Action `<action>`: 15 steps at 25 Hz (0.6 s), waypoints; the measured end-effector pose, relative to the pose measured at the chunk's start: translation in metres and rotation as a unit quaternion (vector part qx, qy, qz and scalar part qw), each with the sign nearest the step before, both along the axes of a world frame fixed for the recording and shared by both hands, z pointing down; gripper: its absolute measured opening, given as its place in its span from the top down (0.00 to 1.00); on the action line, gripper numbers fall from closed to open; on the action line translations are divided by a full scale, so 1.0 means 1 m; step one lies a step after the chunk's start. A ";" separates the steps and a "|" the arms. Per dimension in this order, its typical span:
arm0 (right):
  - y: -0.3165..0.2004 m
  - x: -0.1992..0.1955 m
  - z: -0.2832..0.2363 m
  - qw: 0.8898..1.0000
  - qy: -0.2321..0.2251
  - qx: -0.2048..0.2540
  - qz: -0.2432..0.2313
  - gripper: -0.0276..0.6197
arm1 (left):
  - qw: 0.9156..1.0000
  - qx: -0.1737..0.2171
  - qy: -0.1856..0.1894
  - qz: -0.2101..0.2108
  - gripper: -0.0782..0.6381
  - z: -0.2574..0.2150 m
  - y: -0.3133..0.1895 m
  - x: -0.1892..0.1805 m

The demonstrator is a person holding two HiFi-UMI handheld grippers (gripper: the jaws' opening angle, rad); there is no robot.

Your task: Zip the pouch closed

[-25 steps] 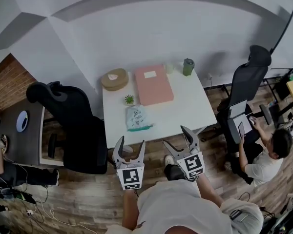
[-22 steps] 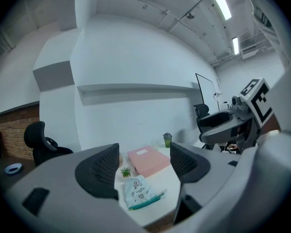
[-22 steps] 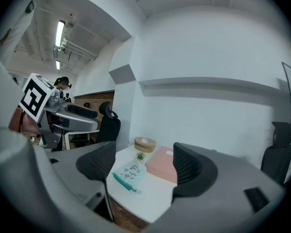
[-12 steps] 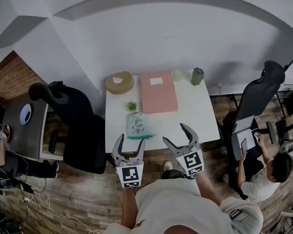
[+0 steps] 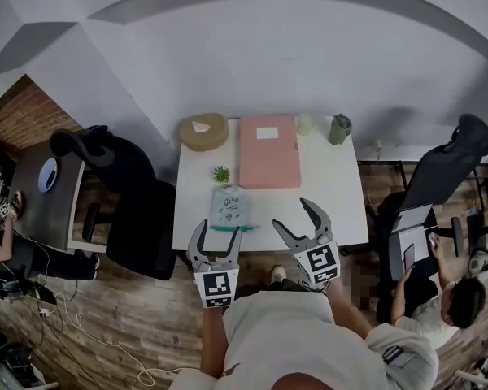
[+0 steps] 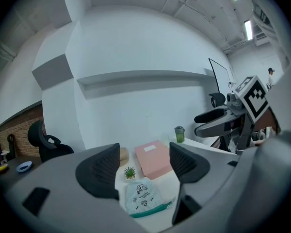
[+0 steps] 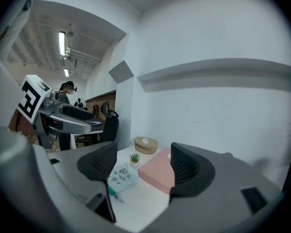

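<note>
Zipper pull and state of the teeth too small to make out; near ends of both grippers cut off by the person's body in head view. One pouch [image 5: 228, 208] flat on the table [image 5: 333, 193], near edge, left of centre; long axis near-to-far, teal zipper edge at the near end. Two grippers off the near edge, clear of the pouch: left gripper [image 5: 218, 236] spread wide, gripping nothing; right gripper [image 5: 291, 214] the same.

The right tool [image 7: 143, 168] has its jaws apart with nothing between them, short of the white counter [image 7: 140, 205]. On the counter lie a pale pouch [image 7: 121, 176], a small plant [image 7: 134, 158] just behind it, a pink box [image 7: 157, 174] and a round tan container [image 7: 145, 143].
</note>
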State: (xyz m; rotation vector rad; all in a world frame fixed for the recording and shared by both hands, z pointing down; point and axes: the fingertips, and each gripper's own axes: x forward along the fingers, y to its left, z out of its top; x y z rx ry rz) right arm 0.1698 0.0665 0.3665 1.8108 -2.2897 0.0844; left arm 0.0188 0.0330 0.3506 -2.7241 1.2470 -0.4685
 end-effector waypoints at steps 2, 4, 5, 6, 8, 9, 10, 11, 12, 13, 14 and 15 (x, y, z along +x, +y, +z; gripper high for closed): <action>-0.007 0.000 0.007 1.000 0.000 -0.010 -0.013 0.44 | 1.000 -0.011 -0.004 -0.005 0.45 0.010 -0.005 0.001; -0.015 -0.001 0.015 1.000 -0.002 -0.021 -0.023 0.45 | 1.000 -0.025 -0.011 -0.009 0.45 0.022 -0.010 0.000; -0.019 -0.002 0.017 0.999 -0.002 -0.027 -0.025 0.45 | 0.999 -0.032 -0.014 -0.012 0.45 0.028 -0.013 -0.001; -0.024 -0.002 0.021 0.999 -0.002 -0.033 -0.027 0.45 | 0.999 -0.039 -0.016 -0.014 0.45 0.034 -0.015 -0.003; -0.032 -0.005 0.030 0.998 -0.001 -0.046 -0.035 0.46 | 0.998 -0.055 -0.020 -0.017 0.45 0.047 -0.020 -0.006; -0.035 -0.007 0.036 0.998 0.001 -0.054 -0.042 0.46 | 0.998 -0.063 -0.022 -0.018 0.45 0.055 -0.023 -0.008; -0.037 -0.010 0.043 0.997 0.003 -0.062 -0.049 0.46 | 0.997 -0.072 -0.024 -0.018 0.46 0.064 -0.025 -0.009; -0.040 -0.013 0.050 0.996 0.005 -0.072 -0.057 0.47 | 0.996 -0.081 -0.026 -0.018 0.46 0.073 -0.028 -0.011; -0.042 -0.017 0.057 0.995 0.008 -0.082 -0.064 0.48 | 0.995 -0.090 -0.027 -0.017 0.46 0.081 -0.031 -0.012; -0.045 -0.020 0.064 0.993 0.010 -0.092 -0.071 0.49 | 0.995 -0.098 -0.029 -0.017 0.46 0.089 -0.035 -0.014; -0.048 -0.024 0.071 0.992 0.011 -0.103 -0.077 0.50 | 0.994 -0.106 -0.029 -0.016 0.47 0.096 -0.038 -0.015; -0.051 -0.027 0.079 0.990 0.013 -0.113 -0.083 0.51 | 0.993 -0.114 -0.029 -0.015 0.47 0.103 -0.042 -0.016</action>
